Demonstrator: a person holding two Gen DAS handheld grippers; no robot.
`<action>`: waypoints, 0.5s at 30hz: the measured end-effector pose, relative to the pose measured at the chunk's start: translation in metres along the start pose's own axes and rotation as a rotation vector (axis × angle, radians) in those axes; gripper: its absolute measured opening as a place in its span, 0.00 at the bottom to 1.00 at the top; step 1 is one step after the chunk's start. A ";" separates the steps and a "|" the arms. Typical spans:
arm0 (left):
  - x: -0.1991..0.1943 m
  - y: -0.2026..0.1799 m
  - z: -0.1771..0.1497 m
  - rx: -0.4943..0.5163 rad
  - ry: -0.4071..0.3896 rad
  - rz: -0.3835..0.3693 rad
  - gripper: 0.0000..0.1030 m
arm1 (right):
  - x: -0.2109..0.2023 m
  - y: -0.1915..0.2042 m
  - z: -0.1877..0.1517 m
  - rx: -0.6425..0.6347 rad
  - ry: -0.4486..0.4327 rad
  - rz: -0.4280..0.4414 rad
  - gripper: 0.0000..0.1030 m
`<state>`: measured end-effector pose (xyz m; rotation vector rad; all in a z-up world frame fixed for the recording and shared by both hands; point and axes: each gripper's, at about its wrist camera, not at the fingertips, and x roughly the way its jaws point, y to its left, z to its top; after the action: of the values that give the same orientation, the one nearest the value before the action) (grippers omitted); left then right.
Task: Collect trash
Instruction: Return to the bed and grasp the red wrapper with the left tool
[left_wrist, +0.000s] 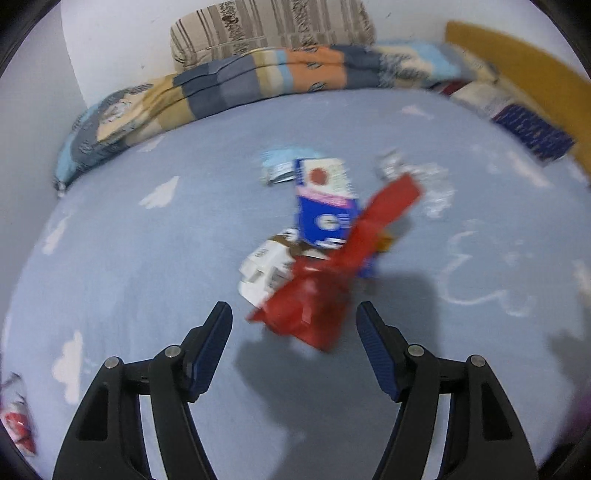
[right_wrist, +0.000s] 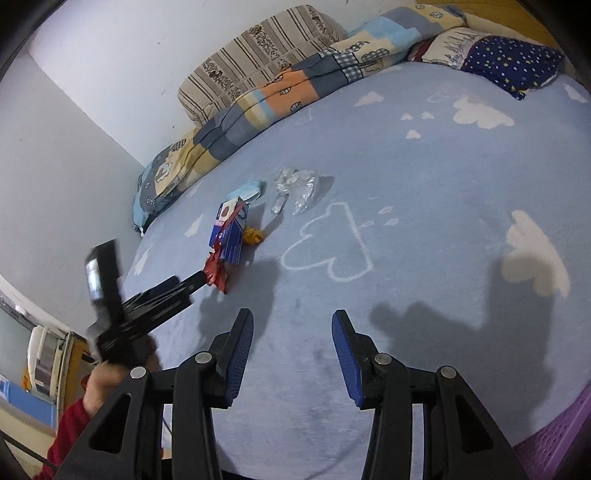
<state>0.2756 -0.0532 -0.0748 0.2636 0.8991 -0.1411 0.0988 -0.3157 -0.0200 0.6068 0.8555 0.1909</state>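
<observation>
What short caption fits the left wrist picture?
Open left gripper reaching toward a red wrapper and blue carton on the cloud-print bed.

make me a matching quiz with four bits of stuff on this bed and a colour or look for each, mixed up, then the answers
Things:
1. wrapper nearest the left gripper
2. carton
3. crumpled plastic
4. pillow at the far right

Looks:
A. clear and shiny
B. red
C. dark blue with small dots
D. blue and white with a red circle

Pairs: 1-B, 2-D, 3-A, 4-C
</observation>
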 end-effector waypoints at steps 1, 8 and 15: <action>0.005 0.001 0.001 -0.001 0.007 0.004 0.67 | 0.000 -0.002 0.000 0.007 0.004 0.004 0.45; 0.031 0.011 -0.007 -0.036 0.046 -0.025 0.21 | 0.005 0.004 -0.001 -0.003 0.025 0.027 0.45; 0.003 0.020 -0.019 -0.055 0.015 -0.087 0.08 | 0.004 0.008 0.000 -0.015 0.011 0.034 0.45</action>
<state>0.2678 -0.0289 -0.0851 0.1750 0.9284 -0.1949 0.1021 -0.3074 -0.0183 0.6070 0.8540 0.2320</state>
